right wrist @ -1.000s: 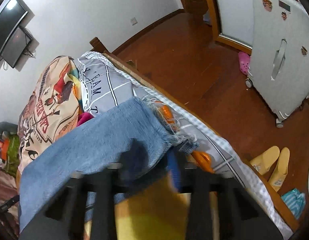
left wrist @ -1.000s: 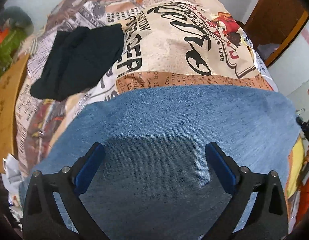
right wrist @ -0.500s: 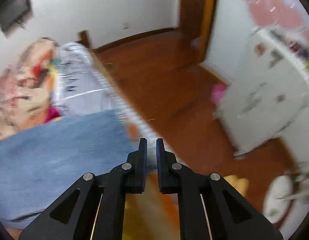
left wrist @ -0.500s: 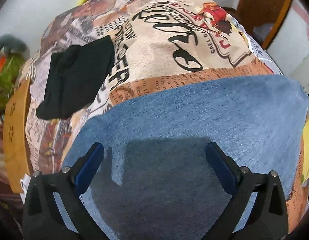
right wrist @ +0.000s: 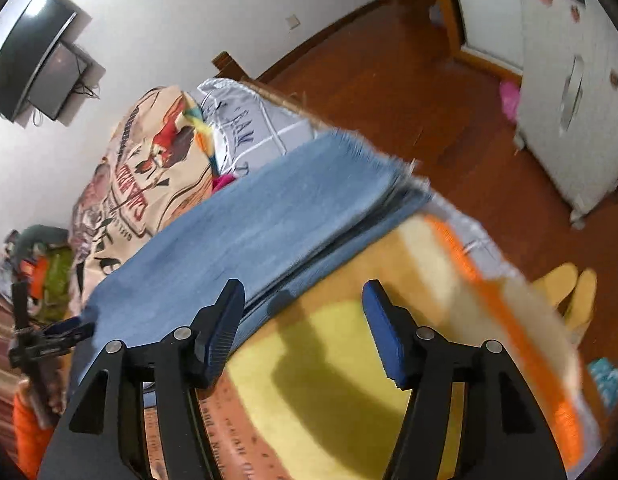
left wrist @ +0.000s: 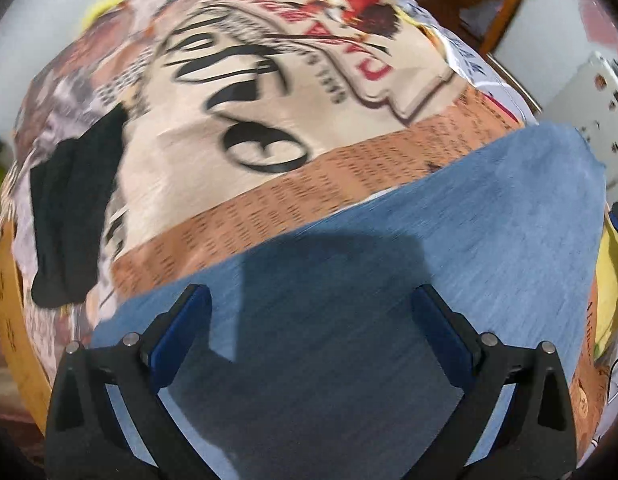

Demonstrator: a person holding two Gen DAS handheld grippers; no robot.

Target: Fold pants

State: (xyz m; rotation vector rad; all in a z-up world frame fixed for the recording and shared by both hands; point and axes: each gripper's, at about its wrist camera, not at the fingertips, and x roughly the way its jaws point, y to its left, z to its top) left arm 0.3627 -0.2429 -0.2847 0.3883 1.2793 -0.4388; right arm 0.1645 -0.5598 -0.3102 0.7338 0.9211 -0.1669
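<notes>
The blue denim pants (left wrist: 389, 280) lie folded flat on the printed bedspread (left wrist: 269, 100). In the right wrist view the pants (right wrist: 249, 232) show stacked layers with a frayed hem toward the bed's far edge. My left gripper (left wrist: 311, 320) is open and empty, just above the denim. My right gripper (right wrist: 303, 320) is open and empty, beside the pants' near edge, over a yellow patch of the spread (right wrist: 329, 380). The left gripper also shows at the left of the right wrist view (right wrist: 53, 336).
A black garment (left wrist: 73, 208) lies on the bed to the left. A wooden bed frame edge (left wrist: 13, 320) runs at far left. A white suitcase (right wrist: 569, 80), yellow slippers (right wrist: 569, 292) and wooden floor (right wrist: 389, 80) lie beyond the bed. A wall TV (right wrist: 37, 56) hangs at upper left.
My right gripper has let go of the hem, shut briefly, and now stands open beside the pants. My left gripper stayed open and shifted over the denim.
</notes>
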